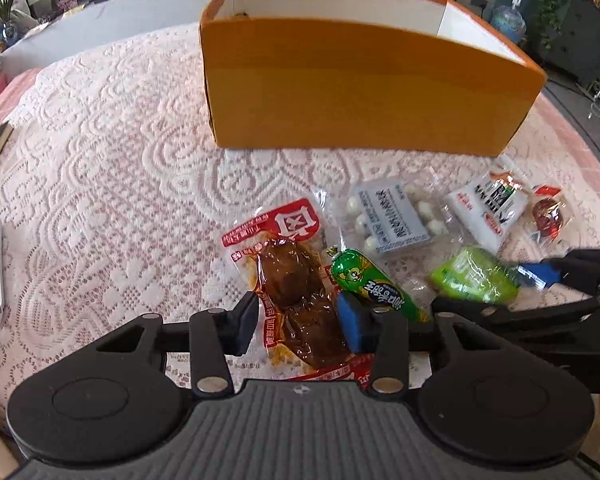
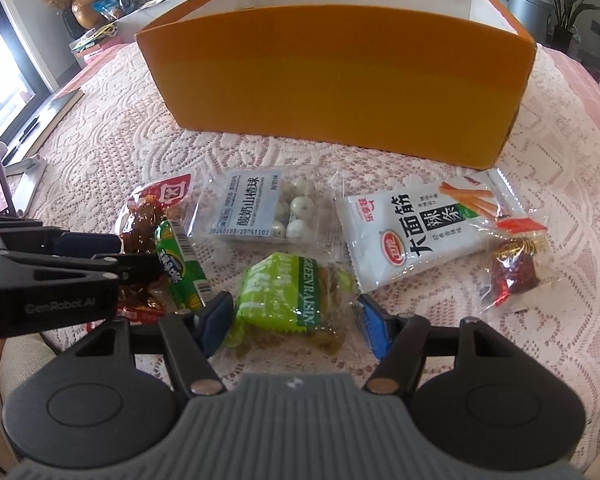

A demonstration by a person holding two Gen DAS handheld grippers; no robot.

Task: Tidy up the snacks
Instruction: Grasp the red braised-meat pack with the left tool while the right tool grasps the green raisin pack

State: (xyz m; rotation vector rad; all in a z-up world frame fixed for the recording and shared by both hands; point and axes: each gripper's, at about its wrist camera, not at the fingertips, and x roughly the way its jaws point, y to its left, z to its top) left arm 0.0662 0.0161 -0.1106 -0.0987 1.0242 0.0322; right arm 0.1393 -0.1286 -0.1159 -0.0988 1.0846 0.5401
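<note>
Orange box (image 2: 340, 76) stands at the back of the lace-covered bench (image 1: 100, 184), snack packs scattered before it; left gripper (image 1: 298, 322) has open jaws straddling the brown meat pack (image 1: 296, 292), right gripper (image 2: 296, 328) open around the green raisin pack (image 2: 288, 296)

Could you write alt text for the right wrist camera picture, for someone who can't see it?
The right gripper has its open jaws either side of a green raisin packet on a lace tablecloth, other wrapped snacks around it. An open orange box stands behind.
</note>
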